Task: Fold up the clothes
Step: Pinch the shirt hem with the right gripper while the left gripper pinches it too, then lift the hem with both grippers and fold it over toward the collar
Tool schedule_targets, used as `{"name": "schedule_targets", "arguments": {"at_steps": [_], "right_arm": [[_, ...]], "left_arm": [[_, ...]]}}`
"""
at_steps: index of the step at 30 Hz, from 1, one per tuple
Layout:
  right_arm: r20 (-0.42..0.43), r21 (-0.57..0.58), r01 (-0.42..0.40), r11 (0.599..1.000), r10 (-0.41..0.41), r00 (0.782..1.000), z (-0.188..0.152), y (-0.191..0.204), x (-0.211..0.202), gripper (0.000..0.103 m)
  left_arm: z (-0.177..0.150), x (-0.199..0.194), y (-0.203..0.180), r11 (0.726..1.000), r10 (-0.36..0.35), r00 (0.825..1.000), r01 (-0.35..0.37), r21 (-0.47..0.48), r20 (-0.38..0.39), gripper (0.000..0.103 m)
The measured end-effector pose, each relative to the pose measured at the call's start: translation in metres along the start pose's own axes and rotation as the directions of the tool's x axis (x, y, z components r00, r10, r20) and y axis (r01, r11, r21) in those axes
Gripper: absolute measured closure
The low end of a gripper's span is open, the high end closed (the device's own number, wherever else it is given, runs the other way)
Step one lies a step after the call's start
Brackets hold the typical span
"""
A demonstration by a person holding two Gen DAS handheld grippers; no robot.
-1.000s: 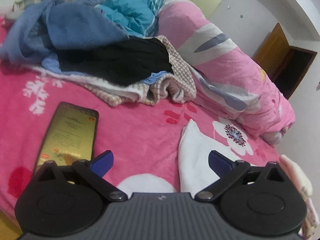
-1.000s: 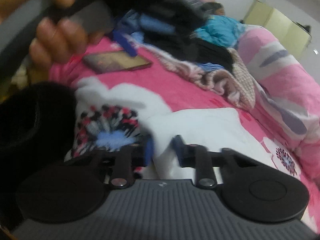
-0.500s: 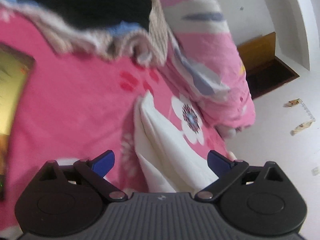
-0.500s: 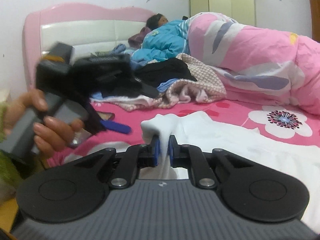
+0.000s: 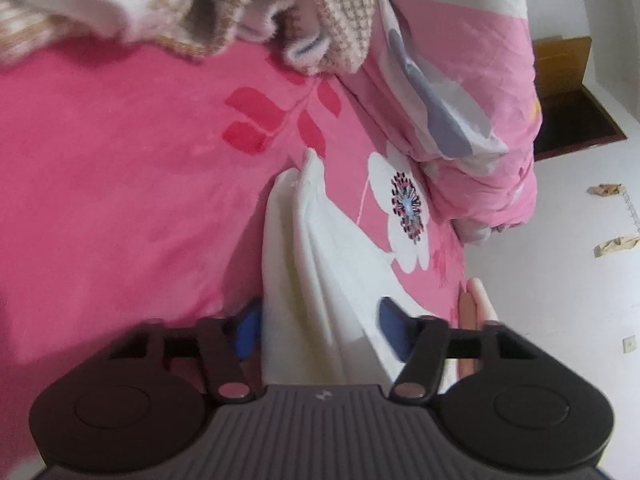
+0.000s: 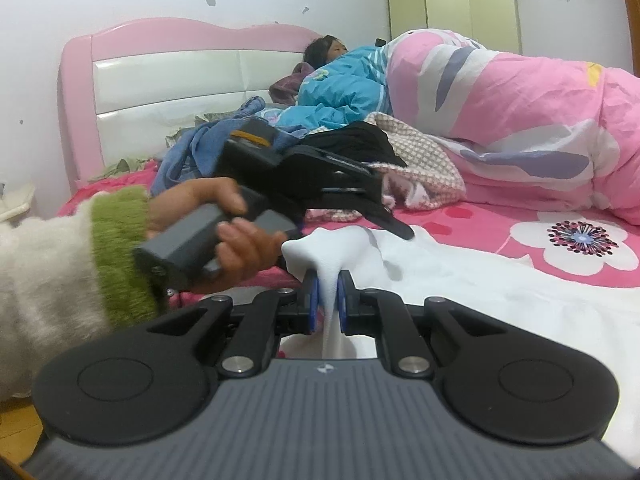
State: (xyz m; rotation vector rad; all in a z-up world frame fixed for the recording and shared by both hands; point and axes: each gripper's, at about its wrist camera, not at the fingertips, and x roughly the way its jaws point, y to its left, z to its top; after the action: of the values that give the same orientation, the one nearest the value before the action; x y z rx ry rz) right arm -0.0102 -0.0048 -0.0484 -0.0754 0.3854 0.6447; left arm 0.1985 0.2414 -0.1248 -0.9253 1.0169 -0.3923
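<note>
1. Left tongs (image 5: 316,330) half open, jaws just been closing around a bunched edge of the white garment (image 5: 320,264), not yet pinching.
2. Right tongs (image 6: 328,300) clamped on another edge, garment on the pink bed (image 5: 120,160).
3. No fold done; clothes pile (image 6: 352,148) untouched.

We see soft, even indoor light in both views; its source is not in view, and there is no strong glare. Shadows are weak: a pale one lies beside the white garment (image 5: 320,264) on the pink bedsheet (image 5: 120,168). The left wrist view is blurred, most at the top, where the knitted clothes (image 5: 224,12) smear. In the right wrist view the left hand (image 6: 236,240) is slightly soft, while the headboard (image 6: 168,76) is sharper. Both pictures bend strongly at the edges and have dark corners.
</note>
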Motion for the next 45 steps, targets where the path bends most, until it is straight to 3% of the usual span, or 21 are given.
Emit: {"name": "schedule_targets", "arguments": {"at_steps": [1,3,4,9,14,24,34,41,45], "right_arm": [[0.002,-0.003,-0.001,1.000,0.001,1.000,0.000,0.000,0.000,0.095],[0.007,-0.006,0.000,1.000,0.001,1.000,0.000,0.000,0.000,0.095],[0.010,-0.004,0.001,1.000,-0.001,1.000,-0.001,-0.001,0.000,0.095],[0.035,0.025,0.011,1.000,-0.012,0.999,-0.002,-0.011,-0.005,0.095],[0.084,0.074,0.036,0.997,-0.042,0.996,-0.005,-0.024,-0.026,0.095],[0.194,0.226,0.129,0.966,-0.175,0.965,-0.017,-0.068,-0.086,0.095],[0.243,0.445,0.219,0.869,-0.352,0.904,-0.064,-0.125,-0.159,0.095],[0.231,0.593,0.273,0.758,-0.484,0.844,-0.106,-0.165,-0.198,0.095],[0.208,0.687,0.254,0.681,-0.519,0.829,-0.135,-0.185,-0.210,0.095]], "left_arm": [[0.003,0.004,0.000,1.000,0.008,1.000,-0.008,0.001,-0.005,0.061],[0.006,0.010,0.001,1.000,0.028,1.000,-0.028,0.001,-0.010,0.088],[0.008,0.011,0.000,0.999,0.032,0.999,-0.032,0.001,-0.011,0.091],[0.006,0.007,-0.022,0.997,0.053,0.998,-0.054,0.052,0.019,0.092],[-0.001,0.003,-0.071,0.986,0.077,0.996,-0.083,0.147,0.052,0.092],[-0.042,0.047,-0.185,0.930,0.129,0.991,-0.133,0.342,0.034,0.092],[-0.124,0.138,-0.281,0.819,0.232,0.972,-0.174,0.548,-0.039,0.093],[-0.185,0.211,-0.328,0.706,0.327,0.943,-0.195,0.681,-0.069,0.093],[-0.212,0.246,-0.335,0.647,0.385,0.921,-0.223,0.729,-0.060,0.092]]}}
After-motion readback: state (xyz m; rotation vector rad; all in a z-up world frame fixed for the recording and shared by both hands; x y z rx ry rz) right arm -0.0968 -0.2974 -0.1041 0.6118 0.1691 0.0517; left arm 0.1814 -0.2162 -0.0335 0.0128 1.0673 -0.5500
